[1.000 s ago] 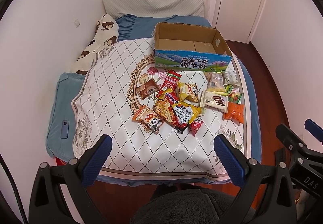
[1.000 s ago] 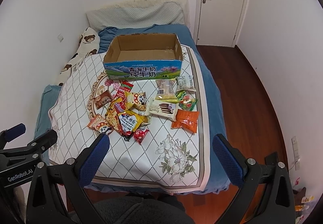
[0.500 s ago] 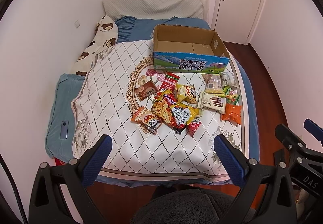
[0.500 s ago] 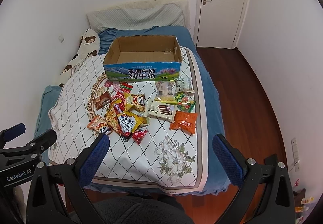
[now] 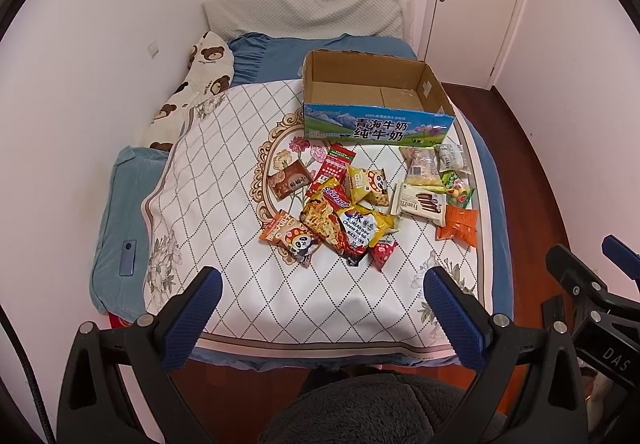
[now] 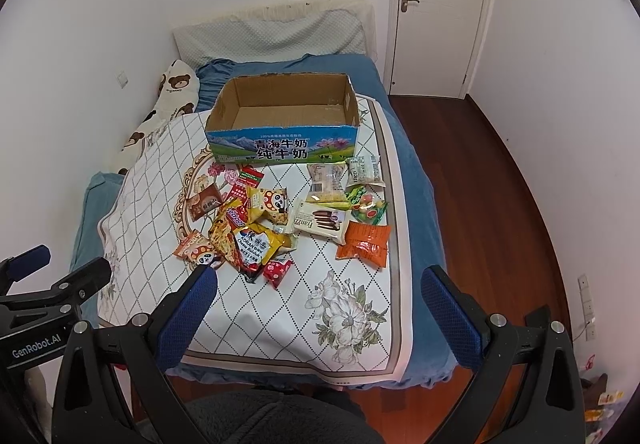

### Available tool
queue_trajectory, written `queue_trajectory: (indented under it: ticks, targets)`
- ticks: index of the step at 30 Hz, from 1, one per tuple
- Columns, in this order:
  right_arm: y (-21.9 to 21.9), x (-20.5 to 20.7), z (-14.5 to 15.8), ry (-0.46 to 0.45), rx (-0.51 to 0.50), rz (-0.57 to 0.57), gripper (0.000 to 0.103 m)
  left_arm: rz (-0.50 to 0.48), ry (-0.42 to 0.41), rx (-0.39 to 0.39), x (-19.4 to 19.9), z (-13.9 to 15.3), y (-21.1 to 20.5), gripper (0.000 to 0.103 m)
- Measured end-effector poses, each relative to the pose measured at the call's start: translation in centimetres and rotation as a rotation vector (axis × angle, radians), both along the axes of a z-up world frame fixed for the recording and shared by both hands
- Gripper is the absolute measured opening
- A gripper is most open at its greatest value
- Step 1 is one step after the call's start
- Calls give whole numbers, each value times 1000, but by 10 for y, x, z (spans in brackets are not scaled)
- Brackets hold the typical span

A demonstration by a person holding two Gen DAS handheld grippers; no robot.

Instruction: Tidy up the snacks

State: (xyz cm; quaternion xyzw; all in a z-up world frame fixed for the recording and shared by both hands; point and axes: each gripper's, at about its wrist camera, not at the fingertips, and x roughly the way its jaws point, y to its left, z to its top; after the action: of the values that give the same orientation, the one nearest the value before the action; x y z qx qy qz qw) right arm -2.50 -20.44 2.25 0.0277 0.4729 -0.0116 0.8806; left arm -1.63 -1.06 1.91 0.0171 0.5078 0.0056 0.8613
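Several snack packets (image 5: 352, 212) lie in a loose pile on the patterned white bed cover (image 5: 224, 180); they also show in the right wrist view (image 6: 280, 220). An open, empty cardboard milk box (image 5: 376, 100) stands behind them, also in the right wrist view (image 6: 284, 120). An orange packet (image 6: 364, 242) and a white wafer packet (image 6: 320, 222) lie at the right of the pile. My left gripper (image 5: 324, 284) is open and empty, held at the foot of the bed, well short of the snacks. My right gripper (image 6: 320, 282) is open and empty beside it.
A bear-print pillow (image 5: 188, 92) lies along the left wall. A phone (image 5: 129, 252) rests on the blue bedding at the left. A closed white door (image 6: 436, 8) and wooden floor (image 6: 492, 172) are to the right of the bed.
Both grippers have drawn back slightly from the bed, so the snacks and box sit a little higher and farther in view. Both stay open and empty.
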Motion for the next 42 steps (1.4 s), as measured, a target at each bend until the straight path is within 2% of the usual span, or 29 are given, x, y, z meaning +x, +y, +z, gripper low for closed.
queue_trajectory:
  ticks: [11, 17, 21, 24, 27, 31, 33, 36, 37, 41, 42]
  targets:
    - [6, 2, 0, 7, 2, 11, 103, 5, 6, -5, -1, 1, 2, 103]
    - [18, 10, -6, 19, 8, 16, 103, 17, 19, -19, 11, -5, 22, 103]
    - [22, 23, -19, 35, 17, -1, 103, 49, 8, -17, 29, -19, 44, 103]
    - [21, 38, -40, 56, 25, -21, 103, 83, 30, -5, 49, -45, 65, 103]
    - [20, 62, -72, 94, 34, -35, 103, 98, 93, -5, 68, -77, 83, 103]
    - [18, 96, -115, 157, 21, -38, 99, 115, 185, -3, 93, -130, 102, 103]
    - [18, 115, -136, 191, 2, -15, 92, 122, 229, -1, 101, -151, 103, 103]
    - [17, 146, -169, 249, -17, 35, 91, 152, 321, -54, 120, -187, 105, 103]
    - [17, 159, -180, 266, -33, 54, 91, 156, 363, -101, 128, -200, 103, 103]
    - [21, 206, -220, 339, -128, 232, 91, 197, 476, -201, 154, -243, 92, 100]
    - [23, 213, -227, 352, -150, 274, 91, 213, 492, -199, 161, -251, 89, 99]
